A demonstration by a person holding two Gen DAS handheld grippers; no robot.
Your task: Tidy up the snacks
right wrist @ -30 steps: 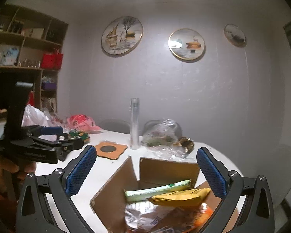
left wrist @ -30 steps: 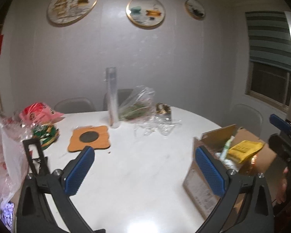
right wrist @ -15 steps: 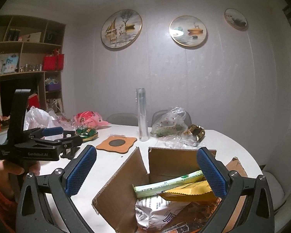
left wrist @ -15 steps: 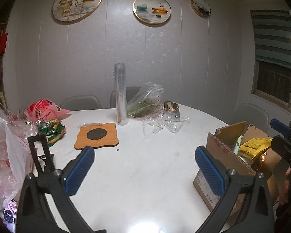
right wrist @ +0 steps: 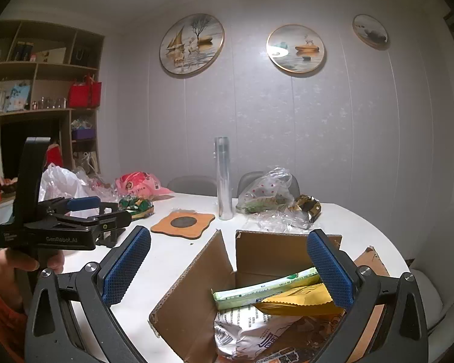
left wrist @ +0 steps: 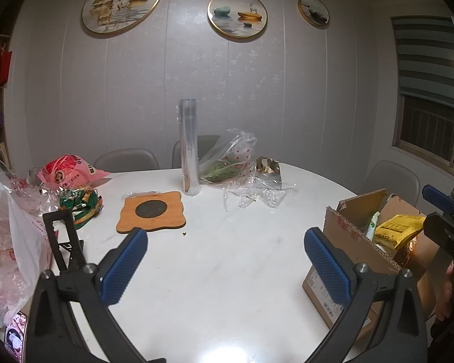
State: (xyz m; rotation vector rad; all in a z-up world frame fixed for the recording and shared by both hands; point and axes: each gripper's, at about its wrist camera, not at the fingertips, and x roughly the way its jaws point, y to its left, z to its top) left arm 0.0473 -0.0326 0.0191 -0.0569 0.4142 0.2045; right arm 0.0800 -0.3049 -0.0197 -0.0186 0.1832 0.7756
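An open cardboard box [left wrist: 348, 233] stands at the right of the white round table [left wrist: 227, 260]. In the right wrist view the box [right wrist: 257, 254] holds a yellow packet [right wrist: 296, 302], a green-white packet [right wrist: 263, 287] and a silver bag [right wrist: 245, 329]. A pink snack bag [left wrist: 66, 172] and a green snack pack [left wrist: 81, 202] lie at the table's left. My left gripper [left wrist: 225, 269] is open and empty above the table's middle. My right gripper [right wrist: 228, 269] is open and empty, just above the box. The left gripper also shows in the right wrist view [right wrist: 84, 214].
A wooden trivet [left wrist: 152, 211], an upright foil roll [left wrist: 189, 148], a clear bag with greens [left wrist: 227, 160] and crumpled plastic [left wrist: 257, 193] sit toward the back. White plastic bags [left wrist: 6, 230] and a black stand [left wrist: 65, 242] crowd the left edge. Chairs ring the table.
Both grippers have risen and pulled back a little; the box and table sit lower in both views. Both stay open and empty.
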